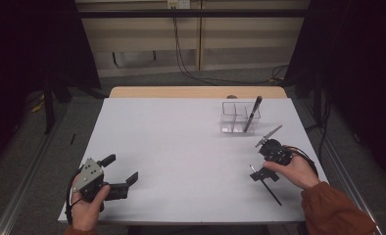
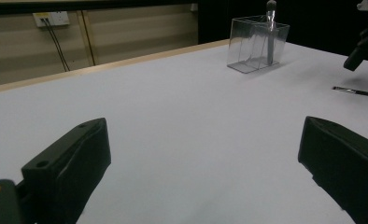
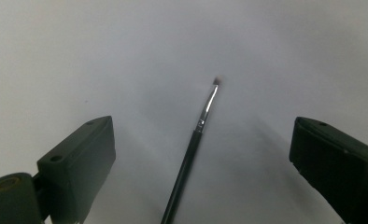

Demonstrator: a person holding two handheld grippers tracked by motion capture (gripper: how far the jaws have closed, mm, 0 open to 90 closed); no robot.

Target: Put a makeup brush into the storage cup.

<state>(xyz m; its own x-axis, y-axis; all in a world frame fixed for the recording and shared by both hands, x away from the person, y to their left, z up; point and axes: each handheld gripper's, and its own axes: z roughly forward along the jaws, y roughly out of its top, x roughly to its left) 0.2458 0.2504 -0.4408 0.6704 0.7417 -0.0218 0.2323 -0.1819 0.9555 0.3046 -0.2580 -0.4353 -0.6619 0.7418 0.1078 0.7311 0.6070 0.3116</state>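
Observation:
A thin dark brush (image 1: 266,185) lies flat on the white table (image 1: 181,147) at the front right. My right gripper (image 1: 262,156) hangs over its near end, open. In the right gripper view the brush (image 3: 191,154) runs up between the two wide-apart jaws, its pale tip pointing away, and neither jaw touches it. A clear divided organizer (image 1: 240,117) stands at the back right with a dark pen (image 1: 253,113) leaning in it. My left gripper (image 1: 120,169) rests open at the front left with nothing in it.
In the left gripper view the organizer (image 2: 257,44) stands far across the table, with the right gripper (image 2: 366,44) and the lying brush (image 2: 357,92) at the right edge. A wooden edge (image 1: 196,92) borders the table's back. Cables hang on the wall behind.

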